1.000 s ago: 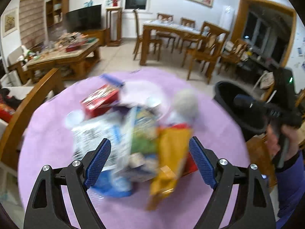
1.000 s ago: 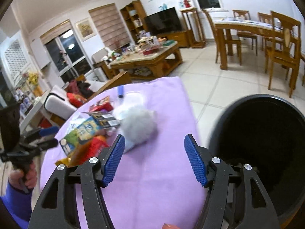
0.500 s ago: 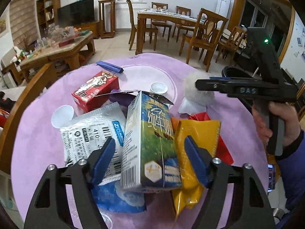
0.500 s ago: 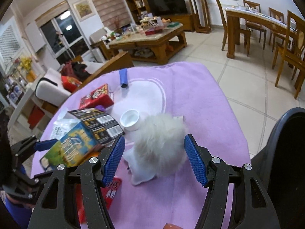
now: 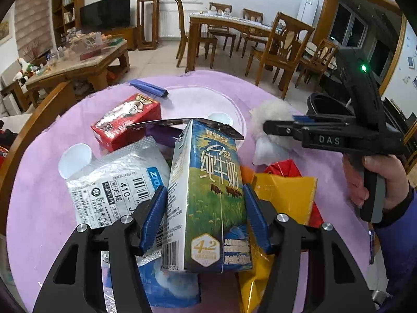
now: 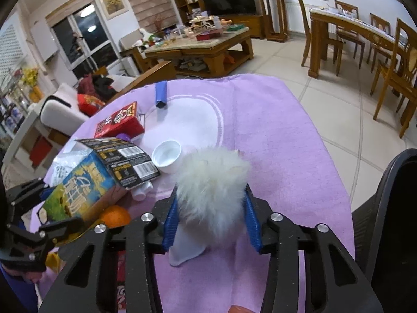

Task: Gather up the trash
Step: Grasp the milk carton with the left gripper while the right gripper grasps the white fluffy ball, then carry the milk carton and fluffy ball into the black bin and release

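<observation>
My left gripper [image 5: 206,216] is shut on an upright milk carton [image 5: 208,195] with a green meadow print, in the pile of trash on the purple-clothed round table [image 5: 39,208]. My right gripper [image 6: 211,219] is shut on a white fluffy ball [image 6: 212,182] with a white cloth under it. The carton also shows in the right wrist view [image 6: 78,190]. The black trash bin [image 6: 391,208] stands at the table's right edge. The right gripper shows from the side in the left wrist view [image 5: 325,133].
Around the carton lie a silver mailing bag [image 5: 114,180], a red box [image 5: 125,120], a yellow packet [image 5: 284,195], white cups [image 6: 168,155], a blue wrapper [image 6: 160,95] and an orange [image 6: 116,216]. Wooden chairs and tables stand beyond.
The left gripper has closed on the milk carton. The right gripper has moved forward over the fluffy ball and closed on it.
</observation>
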Demonstrator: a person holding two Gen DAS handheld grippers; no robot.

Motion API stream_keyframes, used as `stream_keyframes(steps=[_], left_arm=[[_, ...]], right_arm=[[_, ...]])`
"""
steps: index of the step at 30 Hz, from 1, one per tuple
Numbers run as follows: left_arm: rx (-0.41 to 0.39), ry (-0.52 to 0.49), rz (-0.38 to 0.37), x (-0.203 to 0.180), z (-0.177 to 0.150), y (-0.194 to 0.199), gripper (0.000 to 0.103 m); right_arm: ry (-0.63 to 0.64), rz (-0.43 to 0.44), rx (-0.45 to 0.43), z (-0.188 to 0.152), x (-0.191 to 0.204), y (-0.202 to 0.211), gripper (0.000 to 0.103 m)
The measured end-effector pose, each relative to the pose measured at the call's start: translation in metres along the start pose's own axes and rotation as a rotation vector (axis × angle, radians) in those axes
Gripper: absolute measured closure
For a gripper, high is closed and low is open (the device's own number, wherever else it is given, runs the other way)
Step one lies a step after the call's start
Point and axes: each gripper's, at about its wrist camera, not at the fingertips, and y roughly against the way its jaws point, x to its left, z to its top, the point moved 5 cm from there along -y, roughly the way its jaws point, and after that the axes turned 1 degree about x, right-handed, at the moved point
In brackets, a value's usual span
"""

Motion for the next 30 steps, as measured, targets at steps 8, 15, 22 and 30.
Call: stream_keyframes(steps=[8, 15, 22, 30], left_arm=[[-0.124, 0.006, 0.004, -0.001, 0.013, 0.042, 0.045], [-0.209, -0.006, -0.054, -0.028, 0.032, 0.077, 0.045], [-0.220, -0.007, -0.175, -0.075, 0.059, 0.073, 0.045], [-0.148, -0.091, -0.322, -0.166, 0.081, 0.023, 0.045]], right_arm=[[-0.017, 0.068, -0.104, -0.001, 0.004, 0.050, 0.062], [-0.019, 0.109, -0.221, -0.002, 0.005, 0.110, 0.062], [-0.090, 0.056, -0.326, -0.018, -0.046, 0.172, 0.062], [-0.255, -0.094, -0.368, -0.062, -0.155, 0.224, 0.062]])
